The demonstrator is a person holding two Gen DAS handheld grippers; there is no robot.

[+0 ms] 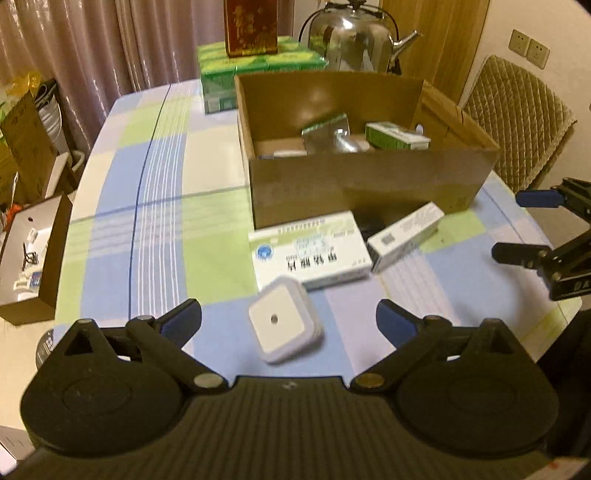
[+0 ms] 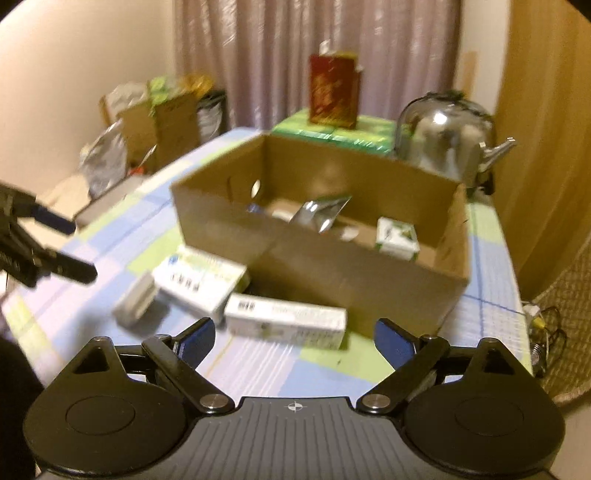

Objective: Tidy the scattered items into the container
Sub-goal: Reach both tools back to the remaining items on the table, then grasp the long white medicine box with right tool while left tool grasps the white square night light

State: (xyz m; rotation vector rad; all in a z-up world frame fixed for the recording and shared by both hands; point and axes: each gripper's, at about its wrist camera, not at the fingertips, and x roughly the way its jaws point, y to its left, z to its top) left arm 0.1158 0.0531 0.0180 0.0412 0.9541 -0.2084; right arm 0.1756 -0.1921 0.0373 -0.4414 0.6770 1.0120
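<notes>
On the desk, I am straddling the white square plug with my left hand-held gripper spread for boxing; right hand-held gripper spread, empty.

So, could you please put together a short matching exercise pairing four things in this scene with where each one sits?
Things:
1. square white plug-in device
2. small green-and-white carton
3. red tin
4. steel kettle

Places:
A. inside the cardboard box
B. behind the cardboard box, on the table
C. on the tablecloth between the left gripper fingers
D. on top of the green package

Pairs: 1-C, 2-A, 3-D, 4-B
</notes>
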